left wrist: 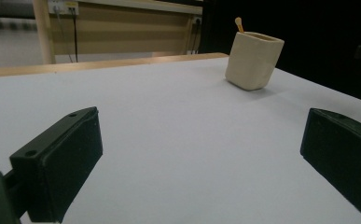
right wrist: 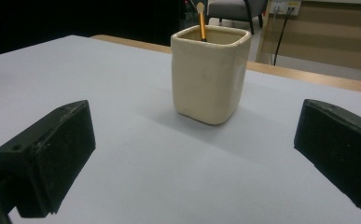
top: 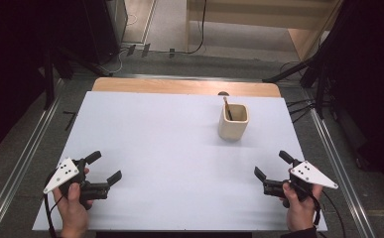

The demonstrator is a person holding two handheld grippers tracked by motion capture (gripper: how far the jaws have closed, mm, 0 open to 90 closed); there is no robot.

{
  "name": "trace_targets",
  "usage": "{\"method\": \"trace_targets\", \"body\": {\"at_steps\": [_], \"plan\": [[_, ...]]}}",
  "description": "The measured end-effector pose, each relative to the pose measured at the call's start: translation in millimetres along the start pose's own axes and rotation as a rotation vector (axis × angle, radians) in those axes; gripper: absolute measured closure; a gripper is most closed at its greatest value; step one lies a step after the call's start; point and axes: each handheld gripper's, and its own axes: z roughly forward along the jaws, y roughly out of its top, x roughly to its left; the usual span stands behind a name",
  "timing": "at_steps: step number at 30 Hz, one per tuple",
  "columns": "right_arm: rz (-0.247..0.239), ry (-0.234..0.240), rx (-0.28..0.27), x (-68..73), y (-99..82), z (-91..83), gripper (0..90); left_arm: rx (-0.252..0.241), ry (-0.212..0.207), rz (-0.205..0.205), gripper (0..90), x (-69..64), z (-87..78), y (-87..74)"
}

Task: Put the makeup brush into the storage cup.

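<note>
A cream square cup (top: 233, 121) stands upright on the white table (top: 169, 148), right of centre toward the back. A thin gold-handled stick (top: 227, 107) leans inside it. The left gripper view has the cup (left wrist: 253, 59) far off at upper right; the right gripper view has the cup (right wrist: 209, 73) close ahead with the stick (right wrist: 201, 25) poking out. My left gripper (top: 104, 167) rests low at the front left, open, nothing between its jaws. My right gripper (top: 273, 164) sits at the front right, open and empty, pointing toward the cup.
A wooden strip (top: 184, 87) runs along the table's far edge. Metal rails (top: 28, 153) flank both sides on the floor. Cables (top: 199, 29) and dark stands lie beyond the back edge. A wide stretch of white surface lies between the grippers.
</note>
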Motion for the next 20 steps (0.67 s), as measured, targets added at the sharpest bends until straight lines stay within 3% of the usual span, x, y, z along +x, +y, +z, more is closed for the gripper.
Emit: {"method": "trace_targets", "body": {"at_steps": [9,20], "plan": [[0.008,-0.010,0.007,-4.0,-3.0,-9.0,0.0,0.000,0.004,0.001,0.0,0.0,0.1,0.1],[0.013,-0.009,0.012,-4.6,-3.6,-8.2,0.0,0.005,0.000,0.004,0.0,0.4,1.4,0.0]]}}
